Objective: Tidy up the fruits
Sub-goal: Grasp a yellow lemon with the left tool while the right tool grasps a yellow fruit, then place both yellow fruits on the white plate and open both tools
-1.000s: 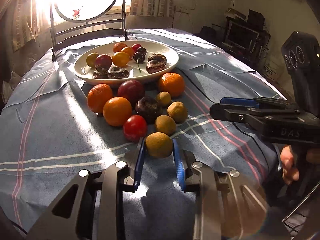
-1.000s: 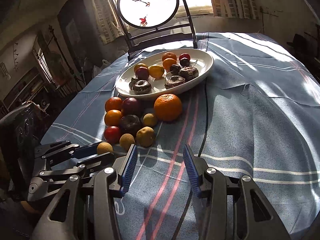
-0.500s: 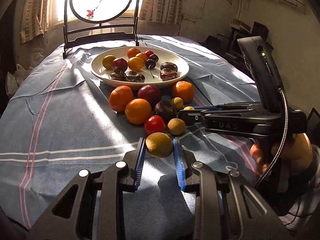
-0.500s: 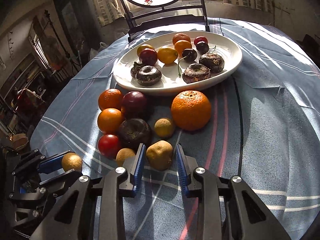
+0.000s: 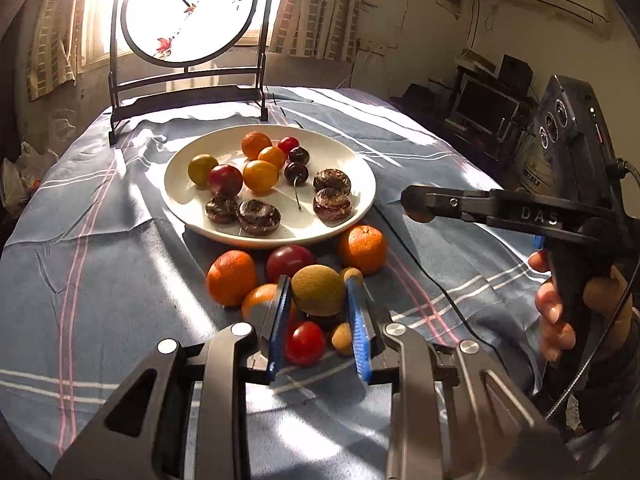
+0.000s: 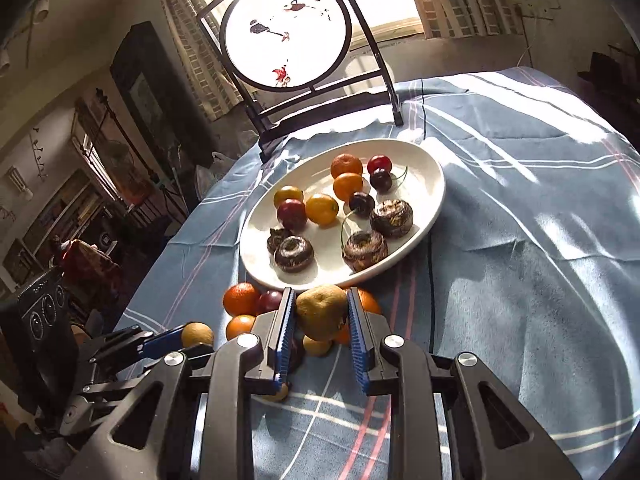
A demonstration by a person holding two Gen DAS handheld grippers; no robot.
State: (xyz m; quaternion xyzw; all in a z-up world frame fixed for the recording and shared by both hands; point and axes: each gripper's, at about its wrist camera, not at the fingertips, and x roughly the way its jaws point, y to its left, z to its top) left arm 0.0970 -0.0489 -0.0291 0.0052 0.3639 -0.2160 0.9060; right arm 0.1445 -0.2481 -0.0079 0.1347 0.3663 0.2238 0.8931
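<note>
Now each tool, left tool and right tool, grips one brown fruit.

Right gripper clamped on a brownish-yellow round fruit, blue pads pressing both its sides; fruit raised off the blue striped tablecloth; loose oranges and a dark plum lie just beyond and left of the fingers; white oval plate further ahead, bearing cherries, small oranges and dark ridged fruits; left gripper at lower left, closed on a tan round fruit; round painted screen at table's far edge.
</note>
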